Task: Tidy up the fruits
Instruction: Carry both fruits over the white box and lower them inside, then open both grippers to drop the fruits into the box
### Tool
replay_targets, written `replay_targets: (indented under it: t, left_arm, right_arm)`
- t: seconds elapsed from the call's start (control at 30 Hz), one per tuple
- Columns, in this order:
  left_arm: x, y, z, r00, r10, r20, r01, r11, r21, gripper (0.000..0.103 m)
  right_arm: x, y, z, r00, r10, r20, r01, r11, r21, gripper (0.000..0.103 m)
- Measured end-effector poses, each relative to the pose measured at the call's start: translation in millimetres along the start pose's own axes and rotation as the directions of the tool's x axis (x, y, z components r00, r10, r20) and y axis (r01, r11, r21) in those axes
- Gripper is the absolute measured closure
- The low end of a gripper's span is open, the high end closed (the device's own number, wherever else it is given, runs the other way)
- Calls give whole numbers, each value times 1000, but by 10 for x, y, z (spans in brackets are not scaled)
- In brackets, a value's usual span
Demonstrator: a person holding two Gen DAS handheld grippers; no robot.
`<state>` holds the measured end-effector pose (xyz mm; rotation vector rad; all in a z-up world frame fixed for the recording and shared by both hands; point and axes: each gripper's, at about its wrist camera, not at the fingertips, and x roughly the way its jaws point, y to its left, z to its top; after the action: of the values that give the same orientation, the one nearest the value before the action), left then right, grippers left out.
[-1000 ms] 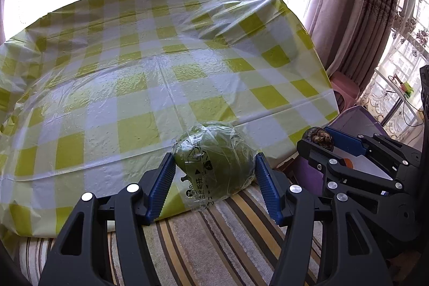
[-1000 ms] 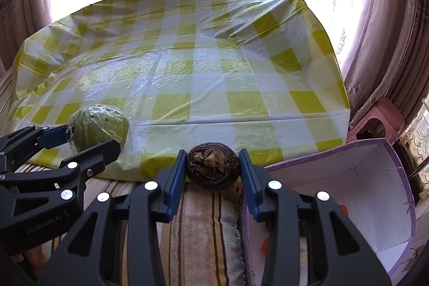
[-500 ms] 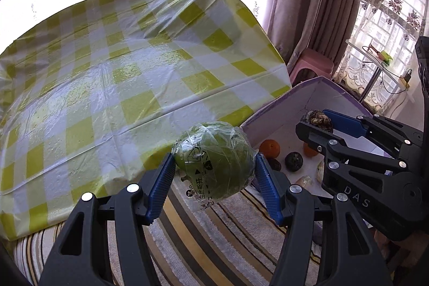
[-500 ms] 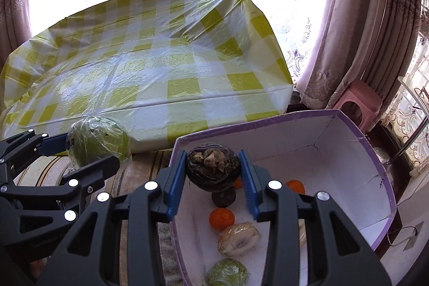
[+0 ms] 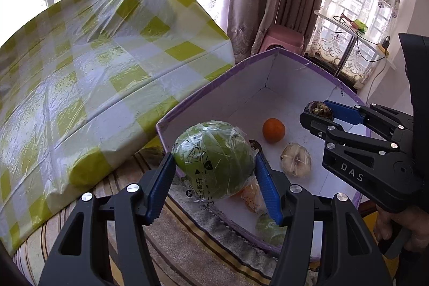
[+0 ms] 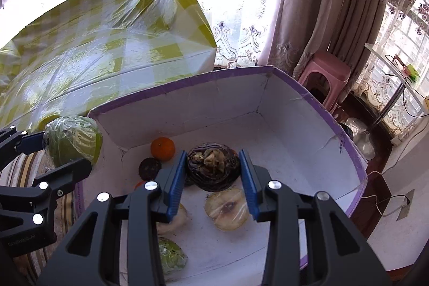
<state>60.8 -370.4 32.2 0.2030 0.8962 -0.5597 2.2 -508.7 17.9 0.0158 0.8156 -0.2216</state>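
Note:
My left gripper (image 5: 214, 178) is shut on a green fruit wrapped in clear plastic (image 5: 214, 162), held above the near left rim of the purple-edged white box (image 5: 278, 52). It also shows in the right wrist view (image 6: 72, 140). My right gripper (image 6: 213, 173) is shut on a dark purple mangosteen (image 6: 213, 169), held over the inside of the box (image 6: 295, 130). The box holds an orange (image 6: 162, 148), a dark round fruit (image 6: 149, 168), a pale wrapped fruit (image 6: 227, 209) and a green wrapped fruit (image 6: 171, 253).
A table under a yellow-and-white checked plastic cloth (image 5: 88, 77) stands left of the box. A striped cushion (image 5: 187, 253) lies under my left gripper. A pink stool (image 6: 325, 71) and curtains (image 6: 321, 4) stand behind the box.
Both grippers have swung right from the table edge with their fruits. The right gripper now hangs lower inside the box, and the left one has reached the box's rim.

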Motion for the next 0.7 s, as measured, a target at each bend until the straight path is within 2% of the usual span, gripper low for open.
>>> replay_targets:
  t: [0.13,0.33,0.5,0.7]
  left_arm:
    - [209,-197,2,998,-35,-42,37,999,35,45]
    - [458,-469,15,985,-129,-111,138,987,79,44]
    - [697,-609,34,975,-142,-172,161,982,100,44]
    - [931,-635,108,964,-159,-211,177,982,68,44]
  right_arm:
    - [105,-246,-82,998,-53,-28,53,998,26,64]
    - [274,-445,-175,989,-125,-73,127,992,24,64]
    - [403,-525,-208,984,-149,-99,153,988,35,64]
    - [488,-583,-257,979,-167,-115,172,984,44,63]
